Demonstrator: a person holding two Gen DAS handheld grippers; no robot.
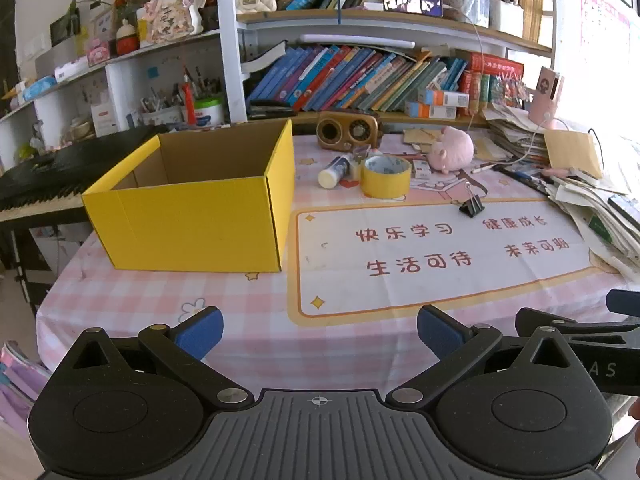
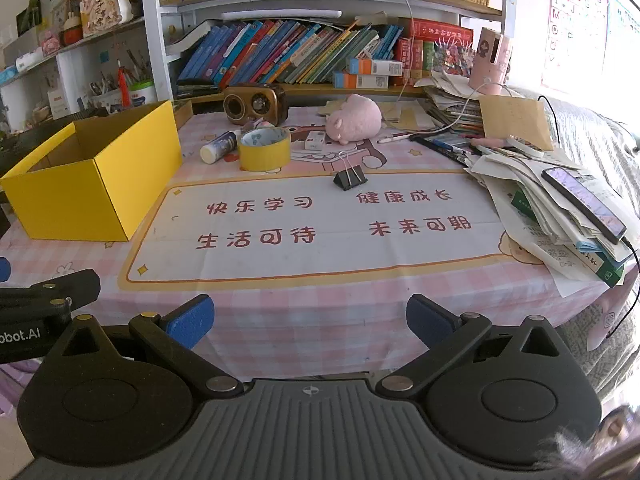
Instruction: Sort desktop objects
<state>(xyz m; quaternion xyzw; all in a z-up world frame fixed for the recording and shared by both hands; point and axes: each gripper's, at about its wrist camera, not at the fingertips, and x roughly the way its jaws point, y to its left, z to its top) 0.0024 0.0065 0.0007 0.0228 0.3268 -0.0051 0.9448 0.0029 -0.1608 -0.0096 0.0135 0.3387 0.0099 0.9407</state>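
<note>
An open yellow box (image 1: 192, 216) (image 2: 84, 196) stands at the left of the desk, and I see nothing in it. Behind the mat lie a yellow tape roll (image 1: 386, 176) (image 2: 265, 149), a glue stick (image 1: 336, 172) (image 2: 219, 147), a black binder clip (image 1: 472, 205) (image 2: 350, 178), a pink plush pig (image 1: 452, 150) (image 2: 353, 120) and a small white box (image 2: 316, 141). My left gripper (image 1: 320, 332) is open and empty over the near desk edge. My right gripper (image 2: 310, 320) is open and empty beside it.
A brown retro radio (image 1: 347, 128) (image 2: 254, 103) stands at the back. A messy pile of papers with a phone (image 2: 584, 204) on it fills the right side. Pens (image 2: 452, 146) lie near it. Bookshelves rise behind, and a black keyboard (image 1: 52, 172) sits left.
</note>
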